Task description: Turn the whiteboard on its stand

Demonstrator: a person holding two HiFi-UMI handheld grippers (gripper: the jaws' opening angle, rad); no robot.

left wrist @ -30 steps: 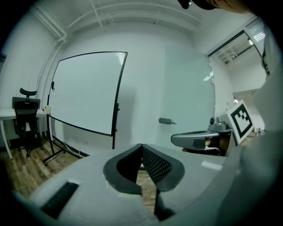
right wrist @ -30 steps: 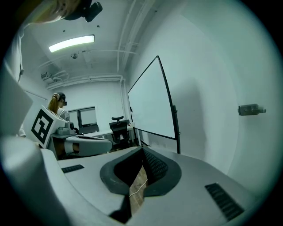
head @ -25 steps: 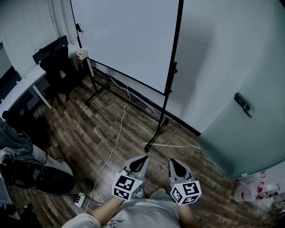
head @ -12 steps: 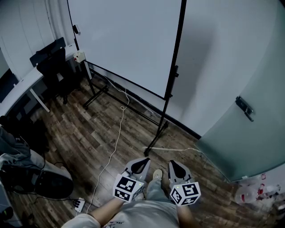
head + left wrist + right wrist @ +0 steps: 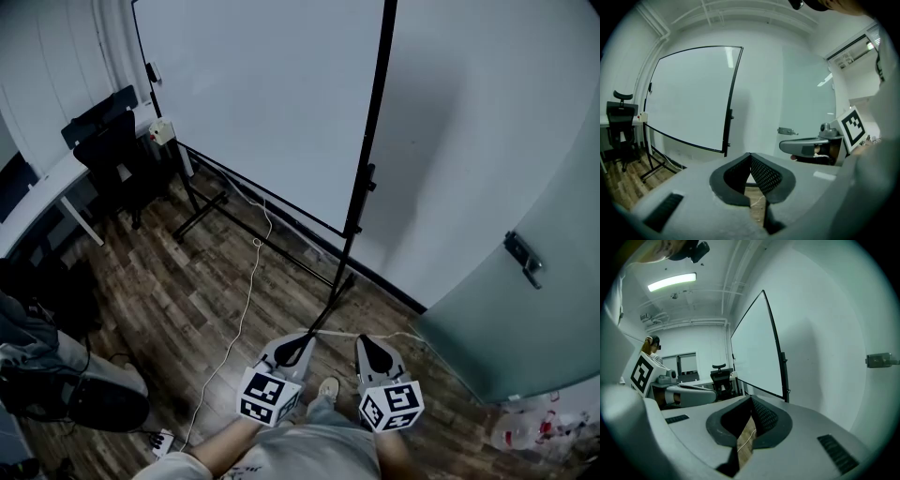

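The whiteboard [image 5: 272, 94] stands upright on its black stand against the far wall, its right post [image 5: 367, 159] running down to a floor foot [image 5: 330, 298]. It also shows in the left gripper view as the whiteboard [image 5: 689, 93], and in the right gripper view as the whiteboard [image 5: 754, 352]. My left gripper [image 5: 300, 337] and right gripper [image 5: 365, 340] are held side by side low in the head view, short of the stand's foot. Both are shut with nothing between the tips, as seen on the left gripper [image 5: 750, 155] and the right gripper [image 5: 751, 399]. Neither touches the board.
A black office chair [image 5: 108, 141] and a desk [image 5: 37, 197] stand at the left. A white cable [image 5: 246, 291] runs over the wooden floor to a power strip [image 5: 164, 441]. A frosted door with a handle [image 5: 525, 261] is at the right, plastic bags [image 5: 544, 427] below it.
The whiteboard and its stand have come closer and larger in the head view, as the person has stepped forward. Both grippers keep their place and stay shut.
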